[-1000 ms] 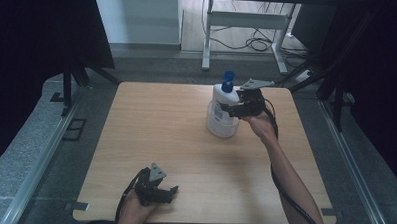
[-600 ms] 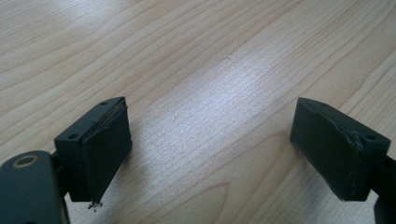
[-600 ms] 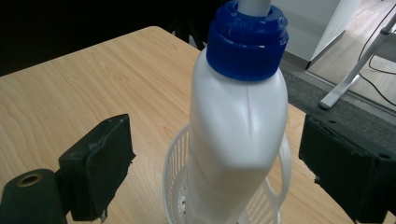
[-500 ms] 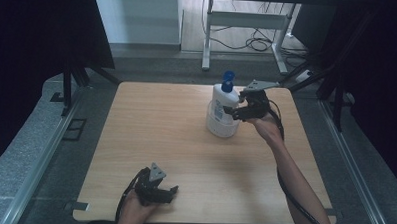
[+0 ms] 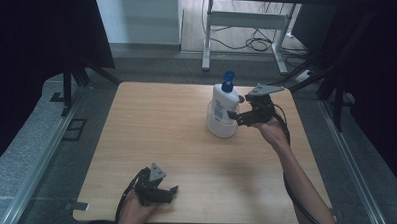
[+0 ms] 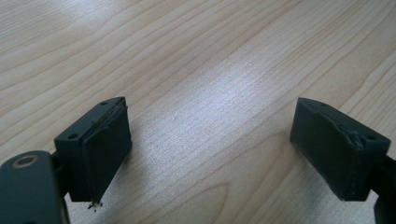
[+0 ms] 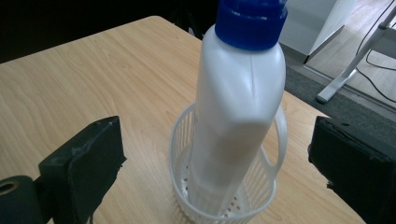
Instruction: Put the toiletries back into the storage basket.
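Two grippers are at work here, and we start with the nearer one: the left gripper point(image 5: 172, 191) rests at the bottom of the high view, left of centre, on the bare wooden table point(image 5: 151, 125). In the left gripper view its jaws stand wide apart with nothing but wood grain between them.

Farther up, right of centre in the high view, we see the right gripper point(image 5: 235, 107) held level just beside the bottle point(image 5: 223, 104). Its jaws have just been opening; in the right gripper view they stand spread at the lower left and lower right corners, and the bottle rises between them without either pad touching it. So we read it as let go.

The bottle is white with a blue cap point(image 7: 252, 21) and stands, leaning a little, inside a small white slotted basket point(image 7: 184, 140) on the far right part of the table.

We judge the step in hand to be drawing the right gripper clear. To do it well we would keep the jaws wide and pull straight back toward the lower right of the high view, level, so that neither pad clips the tall, leaning bottle or drags the light basket.

A bluish label point(image 5: 217, 105) shows on the bottle's front in the high view; its writing is too small for us to read.
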`<state>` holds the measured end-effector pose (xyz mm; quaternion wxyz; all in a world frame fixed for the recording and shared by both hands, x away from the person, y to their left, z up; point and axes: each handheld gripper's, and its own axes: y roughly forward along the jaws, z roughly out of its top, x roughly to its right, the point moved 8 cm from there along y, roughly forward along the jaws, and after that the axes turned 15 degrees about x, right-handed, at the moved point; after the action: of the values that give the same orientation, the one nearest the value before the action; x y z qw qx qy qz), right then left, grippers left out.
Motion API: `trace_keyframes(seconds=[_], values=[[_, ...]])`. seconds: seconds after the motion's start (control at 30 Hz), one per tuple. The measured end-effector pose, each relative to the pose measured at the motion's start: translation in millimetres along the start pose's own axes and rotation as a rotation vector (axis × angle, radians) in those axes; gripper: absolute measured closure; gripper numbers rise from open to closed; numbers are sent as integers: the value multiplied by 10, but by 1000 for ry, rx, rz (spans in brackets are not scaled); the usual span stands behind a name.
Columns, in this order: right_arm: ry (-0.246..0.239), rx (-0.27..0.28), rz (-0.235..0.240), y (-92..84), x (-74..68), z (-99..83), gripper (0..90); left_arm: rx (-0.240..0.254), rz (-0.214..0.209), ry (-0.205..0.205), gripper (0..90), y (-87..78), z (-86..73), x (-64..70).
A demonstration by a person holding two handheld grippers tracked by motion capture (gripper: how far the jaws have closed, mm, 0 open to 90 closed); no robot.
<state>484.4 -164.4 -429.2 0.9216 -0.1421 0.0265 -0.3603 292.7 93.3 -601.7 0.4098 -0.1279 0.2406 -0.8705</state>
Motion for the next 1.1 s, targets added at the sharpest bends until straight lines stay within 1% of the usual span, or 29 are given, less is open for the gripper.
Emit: trace_keyframes(seconds=[0.43,0.7,0.97,1.1], values=[[-5,-20,8,-163,-21,-142,15,2,0,-2,119,2,1,2],[-12,-42,9,-297,-42,-245,15,2,2,-3,119,1,1,3],[-6,-51,-4,-435,-18,-361,15,1,4,-3,119,1,1,4],[5,-53,-11,-507,-1,-428,16,1,4,-3,119,1,1,4]])
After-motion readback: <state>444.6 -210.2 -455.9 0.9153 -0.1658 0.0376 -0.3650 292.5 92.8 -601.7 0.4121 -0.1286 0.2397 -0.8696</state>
